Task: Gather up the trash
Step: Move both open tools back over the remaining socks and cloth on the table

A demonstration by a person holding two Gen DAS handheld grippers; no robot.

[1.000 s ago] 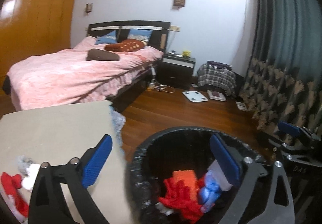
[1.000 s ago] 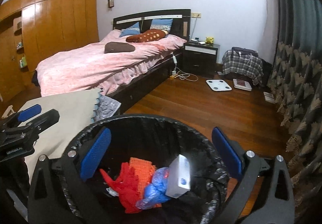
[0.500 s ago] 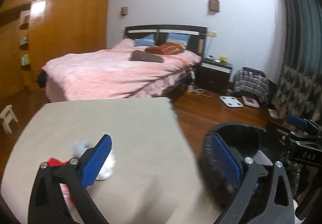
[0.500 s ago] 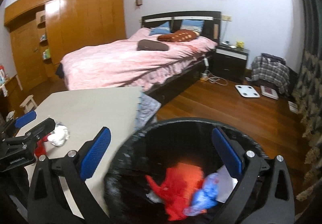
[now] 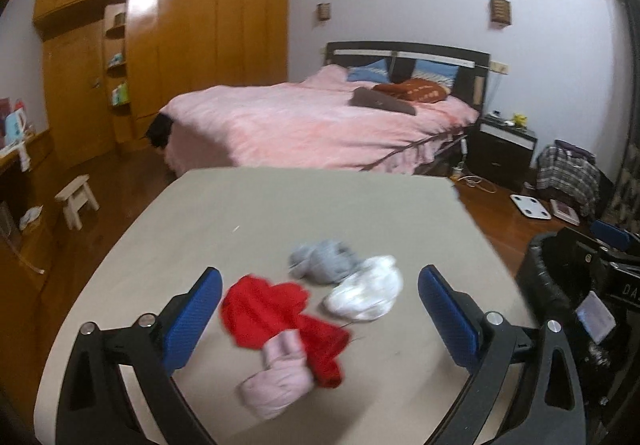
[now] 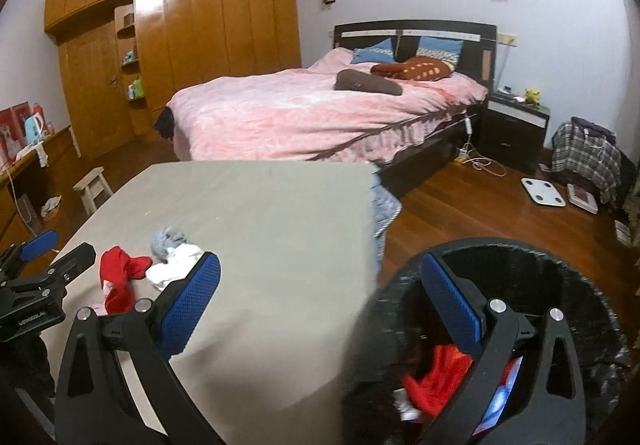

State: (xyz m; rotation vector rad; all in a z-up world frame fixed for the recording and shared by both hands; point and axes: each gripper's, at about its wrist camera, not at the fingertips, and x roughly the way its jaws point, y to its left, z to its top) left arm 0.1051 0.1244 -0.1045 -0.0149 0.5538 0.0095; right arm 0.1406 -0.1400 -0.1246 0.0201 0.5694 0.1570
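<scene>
Bedroom scene, wooden wardrobe (image 5: 160,45) on the left, pink bed (image 5: 320,129) behind, and the beige desk (image 5: 280,205) up front. Left tongs (image 5: 320,309) hang wide open over the desk, holding nothing, and between the blue pads lie the red scrap (image 5: 272,313) and the pink wad (image 5: 280,377) touching it, then grey (image 5: 324,259) and white (image 5: 366,295) wads side by side. Over to the right, the right tongs (image 6: 320,309) are spread wide and empty too, above the black bin (image 6: 560,285) beside the desk, red trash (image 6: 436,377) inside.
</scene>
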